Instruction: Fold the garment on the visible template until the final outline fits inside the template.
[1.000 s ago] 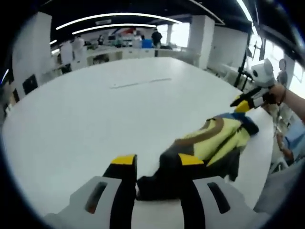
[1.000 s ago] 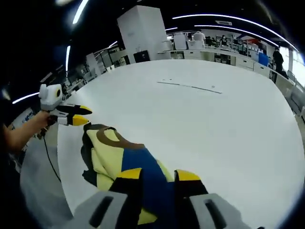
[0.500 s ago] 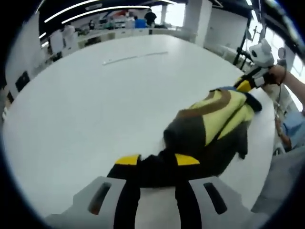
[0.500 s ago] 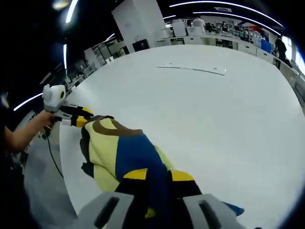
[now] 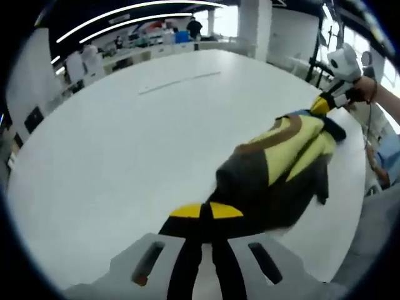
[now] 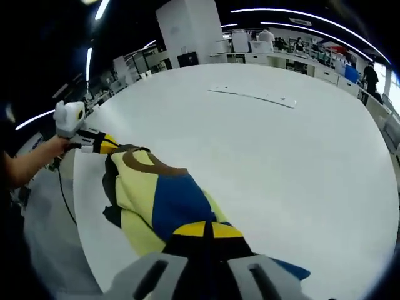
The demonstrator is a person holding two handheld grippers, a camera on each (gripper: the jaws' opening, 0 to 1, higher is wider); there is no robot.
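Observation:
A garment (image 5: 275, 159) in yellow, blue, brown and dark grey lies stretched along the near edge of the white table (image 5: 125, 144). My left gripper (image 5: 205, 211) is shut on its dark end. My right gripper (image 6: 208, 230) is shut on the blue part of the garment (image 6: 164, 194) at the opposite end. Each gripper also appears in the other's view, at the garment's far end: the right gripper (image 5: 322, 105) and the left gripper (image 6: 107, 145), each held by a hand. A thin grey line (image 5: 178, 81) is marked across the far tabletop, also seen as a grey line (image 6: 253, 97).
The table edge (image 6: 84, 231) runs close beside the garment, with floor beyond. A person's sleeve (image 5: 384, 165) is at the right. Benches, a white pillar (image 6: 187, 34) and people stand far behind the table.
Both pairs of jaws have drawn together from wide apart to shut on the fabric. The garment now lies more stretched out between the two grippers.

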